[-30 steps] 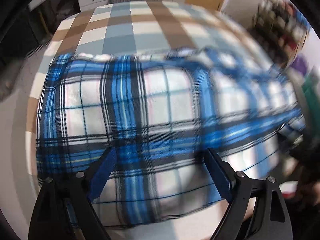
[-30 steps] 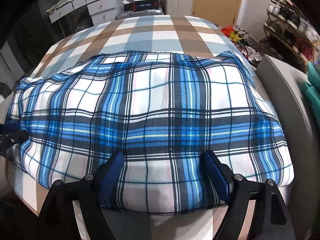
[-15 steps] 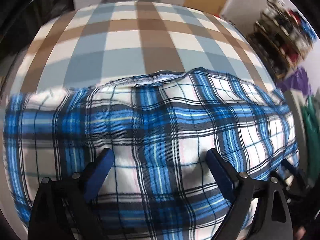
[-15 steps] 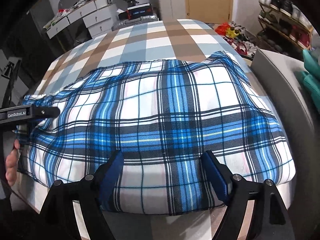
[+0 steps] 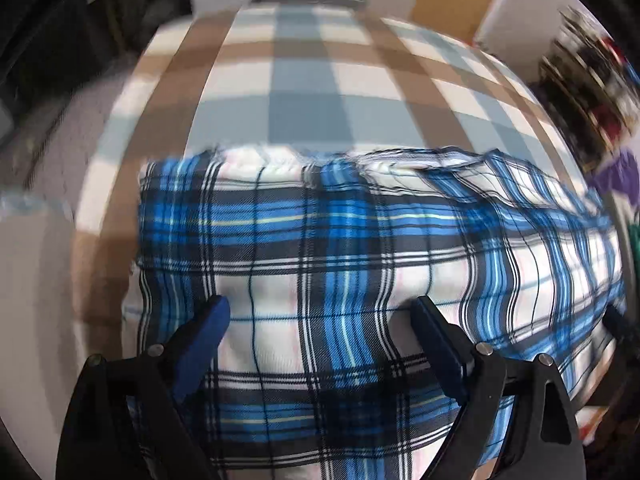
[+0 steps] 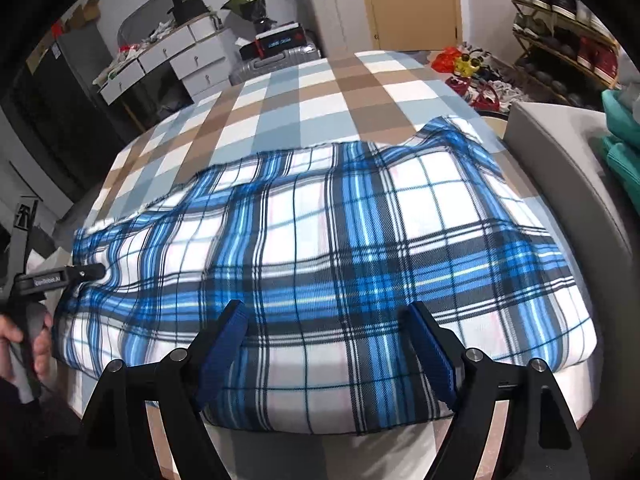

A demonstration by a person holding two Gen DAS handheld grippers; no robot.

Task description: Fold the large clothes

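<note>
Both claws were spread wide with nothing between their blue pads: the right gripper (image 6: 324,350) hung over the near edge of the blue plaid garment (image 6: 320,256), and the left gripper (image 5: 320,344) hung over its left part. That cloth lay spread across the near half of the checked bedspread (image 6: 320,96), rumpled toward its far edge, one far corner puckered up. The left view was blurred.

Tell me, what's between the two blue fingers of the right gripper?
Only the blue plaid cloth, spread flat on the checked bed; the right wrist view shows it.
</note>
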